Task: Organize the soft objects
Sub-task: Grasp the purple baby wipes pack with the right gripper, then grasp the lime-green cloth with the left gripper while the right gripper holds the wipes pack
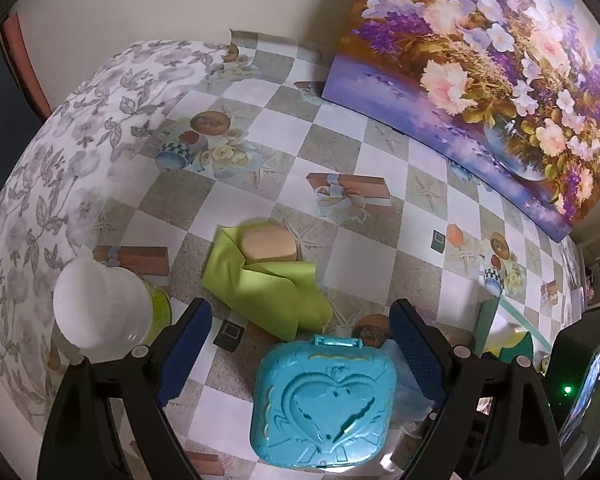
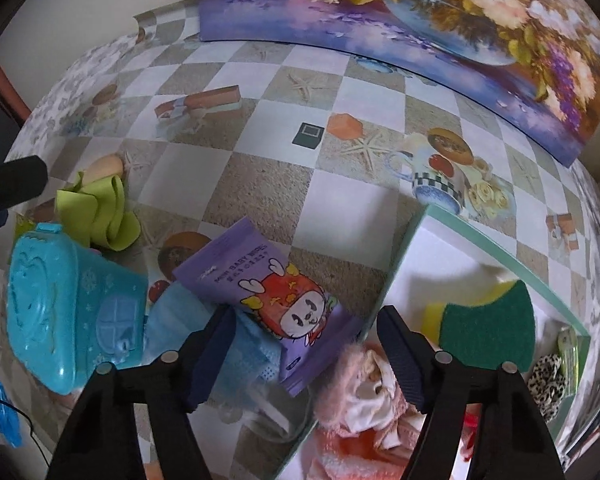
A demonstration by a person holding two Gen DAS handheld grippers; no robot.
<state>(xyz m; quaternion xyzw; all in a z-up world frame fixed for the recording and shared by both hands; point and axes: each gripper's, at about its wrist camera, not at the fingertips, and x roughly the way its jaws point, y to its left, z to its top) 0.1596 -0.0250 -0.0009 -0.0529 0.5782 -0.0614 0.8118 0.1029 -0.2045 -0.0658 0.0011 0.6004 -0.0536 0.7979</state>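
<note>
My left gripper (image 1: pixel 300 308) hangs open, pointing down over a turquoise plastic case with a heart on its lid (image 1: pixel 324 408). Just beyond the case, a green cloth (image 1: pixel 268 292) is folded around a beige sponge (image 1: pixel 266 246). My right gripper (image 2: pixel 306 320) is open over a purple baby wipes pack (image 2: pixel 268 292). The pack lies on the table between the fingers, partly on a light blue face mask (image 2: pixel 252 348). I see neither pad pressing on it. The case (image 2: pixel 68 308) and green cloth (image 2: pixel 104 212) also show at the left of the right wrist view.
A white tray with a green rim (image 2: pixel 500 240) at right holds a green-and-yellow scouring sponge (image 2: pixel 488 328), pink fluffy fabric (image 2: pixel 364 384) and a leopard-print scrunchie (image 2: pixel 548 380). A white bottle with a green label (image 1: pixel 96 312) stands left of the left gripper. A flower painting (image 1: pixel 480 80) leans against the wall.
</note>
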